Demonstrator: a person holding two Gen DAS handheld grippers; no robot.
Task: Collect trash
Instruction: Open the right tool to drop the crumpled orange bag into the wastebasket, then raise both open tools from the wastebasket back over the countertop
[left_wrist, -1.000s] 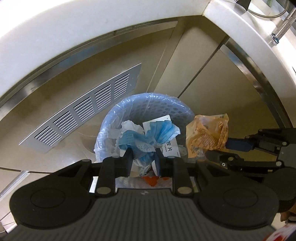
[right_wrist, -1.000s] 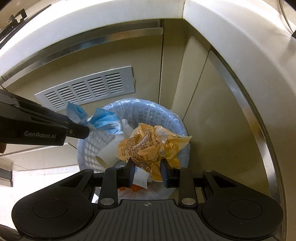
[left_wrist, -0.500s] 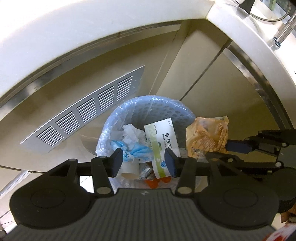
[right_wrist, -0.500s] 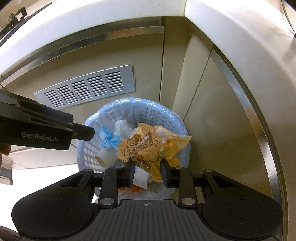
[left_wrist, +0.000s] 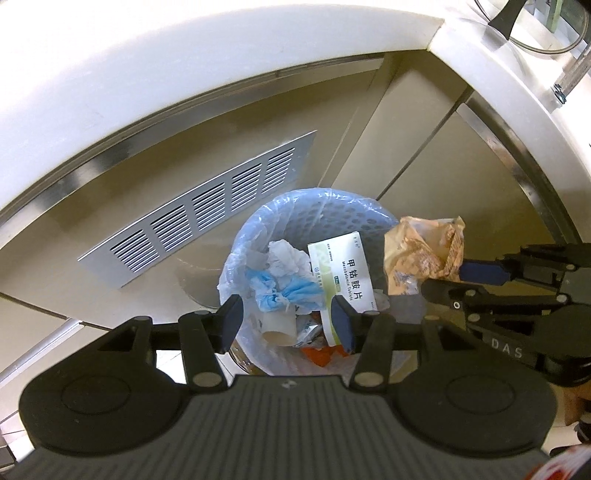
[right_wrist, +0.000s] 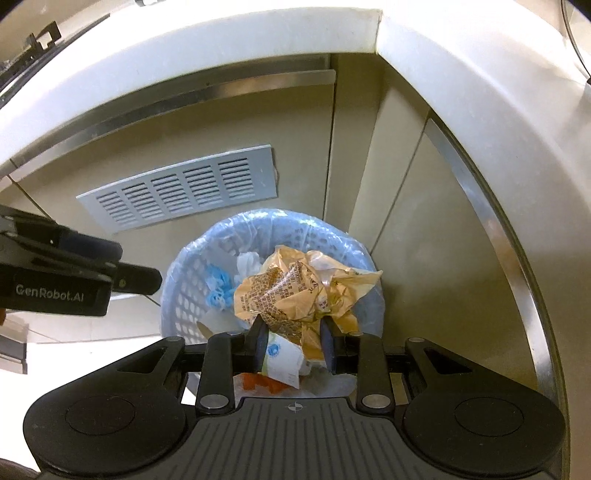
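Right gripper (right_wrist: 291, 345) clamped on crumpled orange plastic wrapper (right_wrist: 295, 291), hanging directly above blue-lined white mesh basket (right_wrist: 192, 291); left gripper (left_wrist: 286, 321) just opened, empty, at nine o'clock.

Open room above the bin (left_wrist: 321, 206) mouth — countertop (left_wrist: 147, 74) overhangs behind, wrapper (right_wrist: 295, 291) crowds one side.

Pale blue perforated plastic waste basket (left_wrist: 325, 210) under a clear liner; inside, a crumpled light-blue face mask (left_wrist: 291, 295) and a white-and-green medicine box (left_wrist: 341, 273) with black lettering. Crumpled yellow-orange printed wrapper (right_wrist: 295, 291), brown text all over. Grey slatted vent panel (right_wrist: 184, 188).
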